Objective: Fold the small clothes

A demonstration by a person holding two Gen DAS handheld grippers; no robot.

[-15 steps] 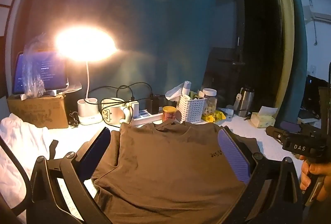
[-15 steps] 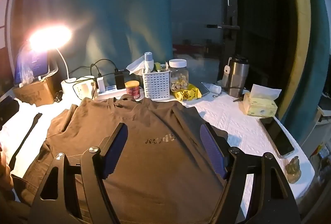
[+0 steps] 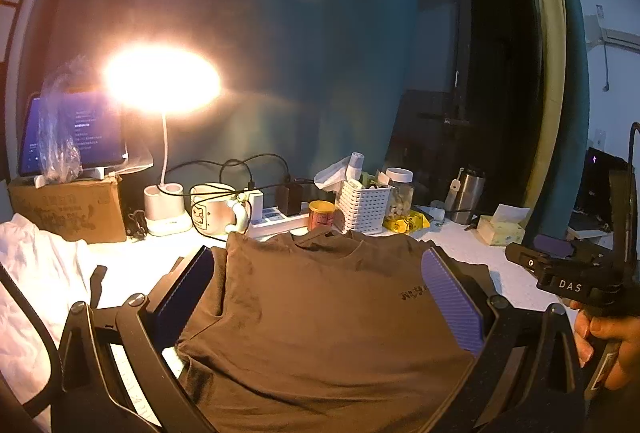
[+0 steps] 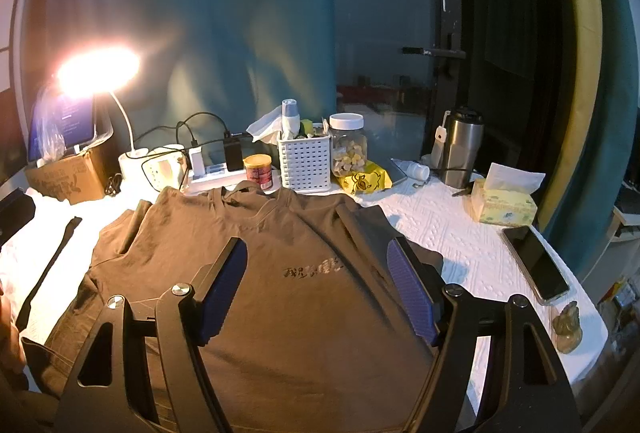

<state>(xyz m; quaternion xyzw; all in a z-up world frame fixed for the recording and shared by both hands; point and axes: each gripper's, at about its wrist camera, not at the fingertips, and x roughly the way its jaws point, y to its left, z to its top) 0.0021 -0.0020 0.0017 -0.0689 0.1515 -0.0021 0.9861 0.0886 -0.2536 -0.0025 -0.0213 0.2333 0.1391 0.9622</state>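
On the white-covered table [image 4: 460, 233], a brown T-shirt [image 4: 304, 273] lies flat, unfolded.
Nearest, left gripper [image 3: 320, 293] and right gripper [image 4: 316, 285] hover with jaws spread, empty; each should pinch a sleeve edge squarely, avoiding the basket [image 4: 305, 163] beyond.

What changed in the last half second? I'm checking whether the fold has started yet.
Nothing visibly changed. The brown T-shirt lies spread flat as before, and the left gripper and right gripper hover over it with jaws wide open, holding nothing.
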